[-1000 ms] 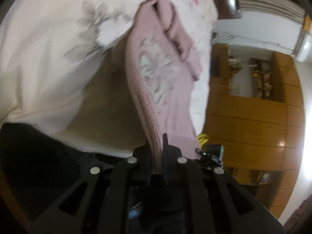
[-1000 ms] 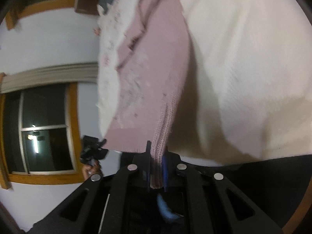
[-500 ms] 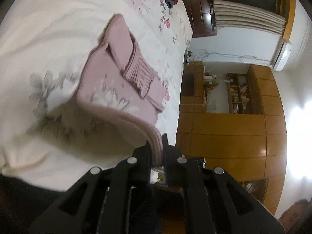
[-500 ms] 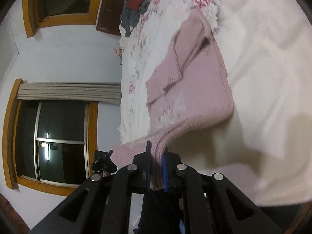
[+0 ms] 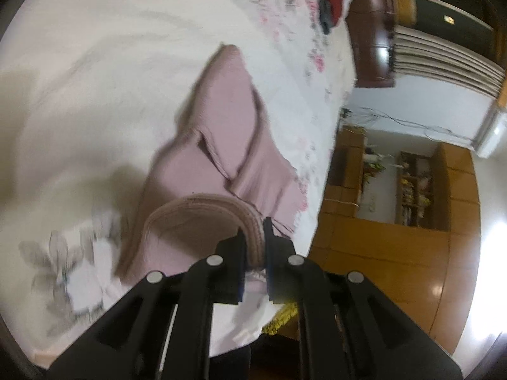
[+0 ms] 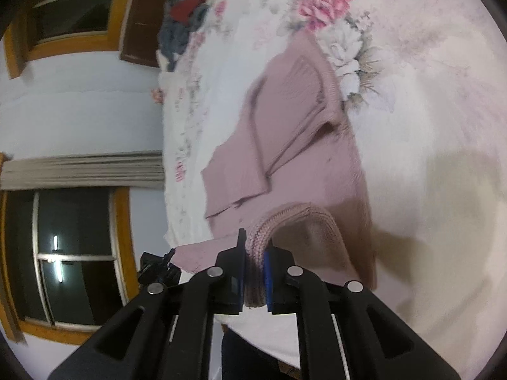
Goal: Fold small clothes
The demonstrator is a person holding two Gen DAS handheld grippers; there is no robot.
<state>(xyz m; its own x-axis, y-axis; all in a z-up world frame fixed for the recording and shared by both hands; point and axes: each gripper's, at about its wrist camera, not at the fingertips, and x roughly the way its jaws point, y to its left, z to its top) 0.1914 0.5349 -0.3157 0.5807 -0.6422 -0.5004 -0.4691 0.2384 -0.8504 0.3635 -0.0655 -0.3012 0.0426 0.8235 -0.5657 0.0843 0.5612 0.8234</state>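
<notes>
A small pink knitted sweater lies on a white floral bedspread, its sleeves folded in over the body. My left gripper is shut on the ribbed hem, which arches up off the bed in a loop. In the right wrist view the same pink sweater spreads away from me. There my right gripper is shut on the other end of the ribbed hem, held just above the lower body of the sweater. The other gripper shows at the left, holding the hem's far corner.
A pile of dark and red clothes sits at the far end of the bed, also seen as a heap of clothes in the left view. A wooden cabinet stands beside the bed. A window with curtains is on the other side.
Both grippers have lowered and carried the hem forward over the sweater. The garment, hanging upright a second ago, now lies on the bed with its hem doubled toward the sleeves.
</notes>
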